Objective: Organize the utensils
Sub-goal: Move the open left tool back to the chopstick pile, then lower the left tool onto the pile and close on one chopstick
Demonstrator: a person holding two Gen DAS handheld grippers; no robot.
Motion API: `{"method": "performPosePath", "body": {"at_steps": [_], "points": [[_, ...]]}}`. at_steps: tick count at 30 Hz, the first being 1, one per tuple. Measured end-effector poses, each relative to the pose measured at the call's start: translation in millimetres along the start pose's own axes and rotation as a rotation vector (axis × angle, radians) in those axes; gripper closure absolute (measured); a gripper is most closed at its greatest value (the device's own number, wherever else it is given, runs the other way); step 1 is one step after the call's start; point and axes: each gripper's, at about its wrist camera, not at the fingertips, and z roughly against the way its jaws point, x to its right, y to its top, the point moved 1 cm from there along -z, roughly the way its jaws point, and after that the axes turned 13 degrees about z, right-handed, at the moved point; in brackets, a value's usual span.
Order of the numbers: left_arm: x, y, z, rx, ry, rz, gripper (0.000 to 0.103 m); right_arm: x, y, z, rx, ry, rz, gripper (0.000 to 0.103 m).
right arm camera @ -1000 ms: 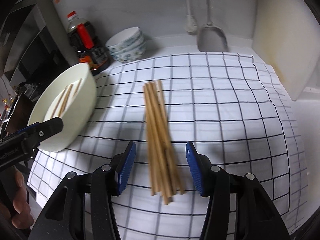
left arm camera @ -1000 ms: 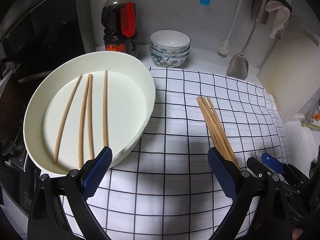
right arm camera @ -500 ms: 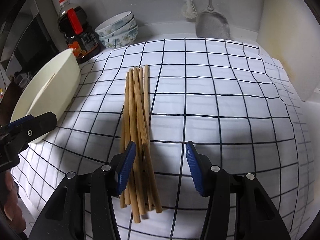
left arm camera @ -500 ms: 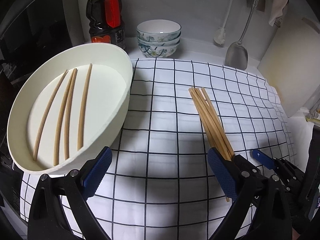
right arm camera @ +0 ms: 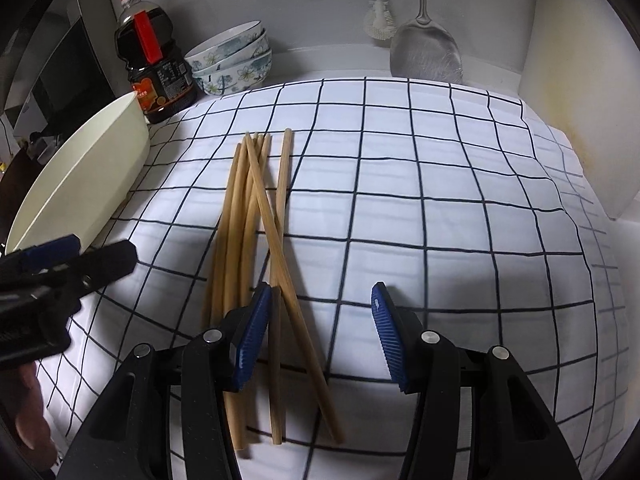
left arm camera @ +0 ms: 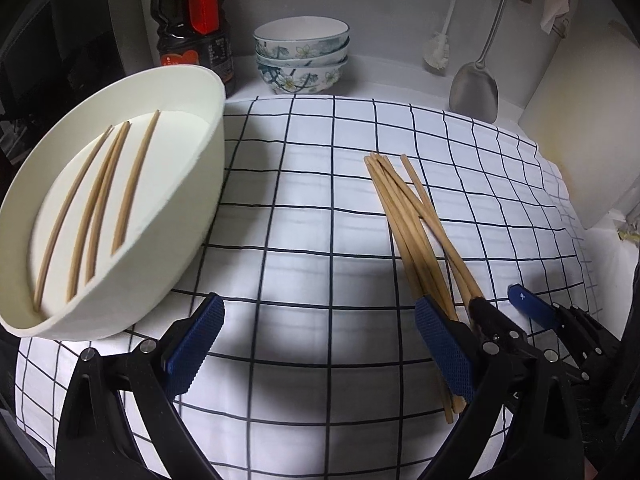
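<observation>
Lying on the checked cloth (right arm camera: 440, 208) that covers the bench, the loose chopsticks (right arm camera: 256, 216) are pale wood, thin and round, bunched at their far tips and fanned out toward the near edge, with one crossing diagonally over the others. The right tongs (right arm camera: 316, 336) hang over their near ends, wide open and holding nothing; the left blue pad sits over the bundle and two sticks run between the pads. The left tongs (left arm camera: 316, 344) are also wide open and empty, over bare cloth between the chopsticks and the white dish (left arm camera: 208, 184) at the left. Four more sticks (left arm camera: 100, 204) lie lengthwise in that dish, roughly side by side. Bowls (left arm camera: 302, 56), a bottle (left arm camera: 192, 28) and a spatula (left arm camera: 474, 88) stand at the far wall.
</observation>
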Motion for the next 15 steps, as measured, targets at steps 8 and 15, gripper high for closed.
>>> {"method": "performPosePath", "body": {"at_steps": [8, 15], "points": [[17.0, -8.5, -18.0, -0.006, 0.013, -0.032, 0.009, 22.3, -3.1, 0.9, 0.024, -0.021, -0.016, 0.053], [26.6, -10.0, -25.5, -0.007, 0.005, -0.037, 0.009, 38.2, -8.5, 3.3, 0.039, -0.034, -0.033, 0.053]]}}
